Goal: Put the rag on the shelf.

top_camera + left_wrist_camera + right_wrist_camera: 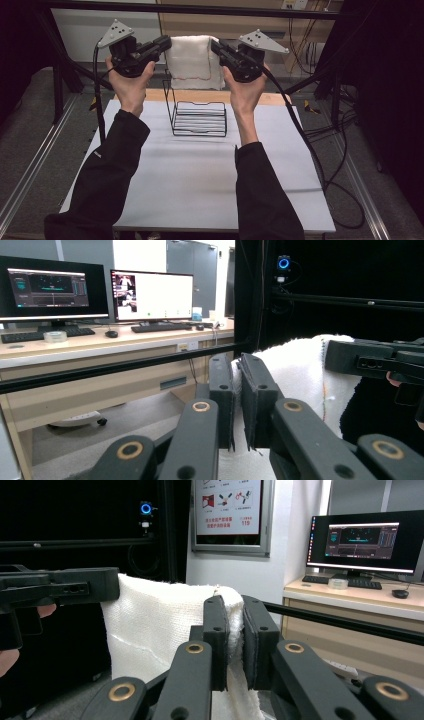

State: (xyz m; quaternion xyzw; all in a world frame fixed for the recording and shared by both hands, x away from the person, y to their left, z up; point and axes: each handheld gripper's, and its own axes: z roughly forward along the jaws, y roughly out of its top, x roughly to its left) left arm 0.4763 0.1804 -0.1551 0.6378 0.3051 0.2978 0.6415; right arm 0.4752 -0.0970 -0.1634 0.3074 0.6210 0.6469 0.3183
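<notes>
A person holds a soft white cloth towel (192,61) up in the air, stretched flat between two black tools. The left tool (164,44) pinches the towel's top left corner, its jaws squeezed tight on the cloth. The right tool (216,47) pinches the top right corner the same way. The towel hangs down above the far edge of the white desk (200,180). A black wire rack (197,116) stands on the desk, just below and in front of the towel.
</notes>
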